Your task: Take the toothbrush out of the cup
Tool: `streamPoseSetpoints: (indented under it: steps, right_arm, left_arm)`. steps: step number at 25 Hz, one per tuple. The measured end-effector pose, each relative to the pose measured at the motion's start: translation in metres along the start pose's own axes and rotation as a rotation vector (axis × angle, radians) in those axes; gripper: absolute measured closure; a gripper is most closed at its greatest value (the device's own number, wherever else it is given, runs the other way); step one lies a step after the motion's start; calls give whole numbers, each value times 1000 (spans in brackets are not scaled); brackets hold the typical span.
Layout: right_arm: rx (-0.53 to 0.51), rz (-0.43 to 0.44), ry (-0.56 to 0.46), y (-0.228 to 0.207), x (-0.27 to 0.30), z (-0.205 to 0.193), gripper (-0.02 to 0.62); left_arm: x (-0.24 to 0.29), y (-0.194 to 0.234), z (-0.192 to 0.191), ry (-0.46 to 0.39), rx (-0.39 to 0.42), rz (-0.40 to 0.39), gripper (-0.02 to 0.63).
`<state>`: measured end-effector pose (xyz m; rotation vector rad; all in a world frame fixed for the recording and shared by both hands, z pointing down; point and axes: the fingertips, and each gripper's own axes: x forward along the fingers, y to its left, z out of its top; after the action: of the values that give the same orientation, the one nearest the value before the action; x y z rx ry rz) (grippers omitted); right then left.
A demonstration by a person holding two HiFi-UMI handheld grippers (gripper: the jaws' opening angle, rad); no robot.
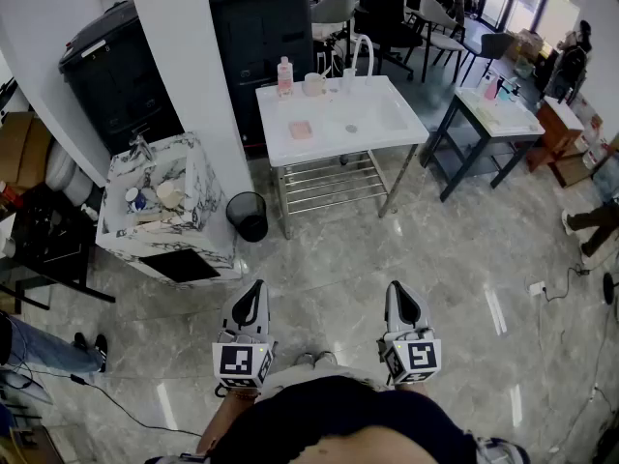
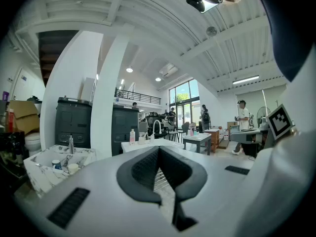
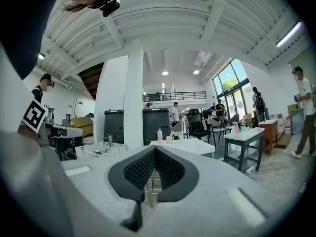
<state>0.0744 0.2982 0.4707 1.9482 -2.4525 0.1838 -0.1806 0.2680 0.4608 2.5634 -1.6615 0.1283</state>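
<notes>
left gripper (image 1: 253, 298): jaws pressed together, nothing between them, held low at the bottom of the head view
right gripper (image 1: 398, 294): same deal, closed and empty
cup (image 1: 314, 84): small pale one at the back of the white table (image 1: 387, 129), upper centre, just right of a pink bottle (image 1: 284, 75)
toothbrush: too tiny to make out tbh; I'd guess it stands roughly upright in that cup
direction: straight up-frame from both claws, well apart
nearer hand: left, barely, I reckon
textures: glossy table top, metal legs, slatted shelf; ribbed black pads on grey plastic shells; polished stone-look floor (image 1: 464, 259)
</notes>
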Motion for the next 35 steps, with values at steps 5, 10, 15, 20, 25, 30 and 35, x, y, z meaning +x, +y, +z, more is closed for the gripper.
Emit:
streamPoseSetpoints:
  steps: [5,10,15,20,25,30,35]
  right_arm:
    - [-9,9,-15,2,1,2,591]
    - [-7,-2,-10,-1,0,0,591]
    - [-1,-11,4,-2,-1,0,591]
    - [20,0,-38,-5,-1,5,591]
    - [12,2,-22,-11,1,-1,591]
    - [29,-8,-25,-16,2,-1,591]
    - [29,-21,-17,-24,1,-1,591]
  left_arm:
    - [-2,2,-3,6,-8,4,604]
    - [0,1,-3,7,-8,-2,604]
    - [3,-2,-2,8,-6,-9,604]
    - [5,-2,-1,7,0,-8,604]
    - [10,-6,-4,12,0,-24,604]
    - [19,-22,4,-32,-24,-101,189]
    - [32,-48,-2,11,-42,-219,80]
